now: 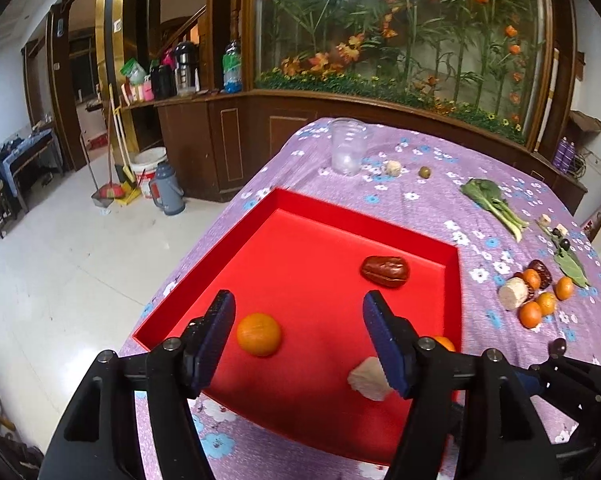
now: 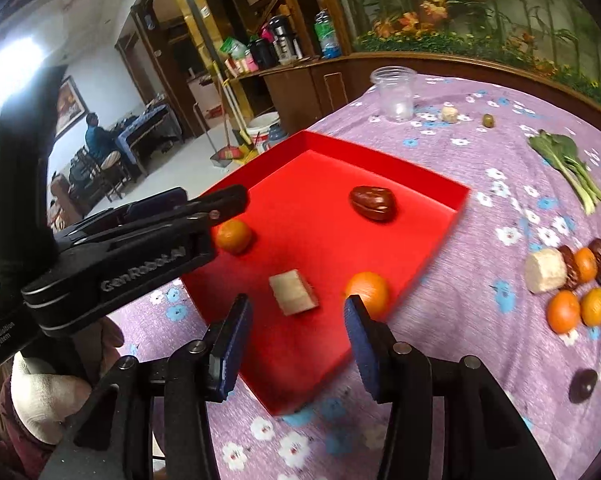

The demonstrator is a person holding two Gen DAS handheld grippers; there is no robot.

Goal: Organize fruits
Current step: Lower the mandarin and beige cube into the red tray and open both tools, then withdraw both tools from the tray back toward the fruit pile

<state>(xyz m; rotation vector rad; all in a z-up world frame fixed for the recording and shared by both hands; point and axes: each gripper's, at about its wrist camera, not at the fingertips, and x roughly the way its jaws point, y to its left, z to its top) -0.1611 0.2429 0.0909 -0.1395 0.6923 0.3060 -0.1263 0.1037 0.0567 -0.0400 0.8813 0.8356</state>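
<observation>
A red tray [image 1: 204, 264] [image 2: 432, 256] lies on the purple flowered cloth. In it are a small orange [image 1: 259, 334] [image 2: 233, 235], a red date [image 1: 385, 271] [image 2: 372, 203], a pale cut chunk [image 1: 370, 378] [image 2: 293, 292] and a second orange [image 1: 444, 343] [image 2: 367, 293]. My left gripper [image 1: 298, 338] is open and empty over the tray's near part, the first orange by its left finger. My right gripper [image 2: 298, 340] is open and empty over the tray's near edge. The left gripper's body [image 2: 140, 236] shows in the right wrist view.
To the right of the tray lies a cluster of oranges [image 1: 540, 304] [image 2: 576, 308], dates and a pale chunk [image 2: 545, 270]. A clear plastic cup [image 1: 348, 146] [image 2: 394, 94], an olive [image 1: 425, 172], bok choy [image 1: 494, 206] [image 2: 568, 164] and a dark fruit [image 2: 582, 385] lie on the cloth.
</observation>
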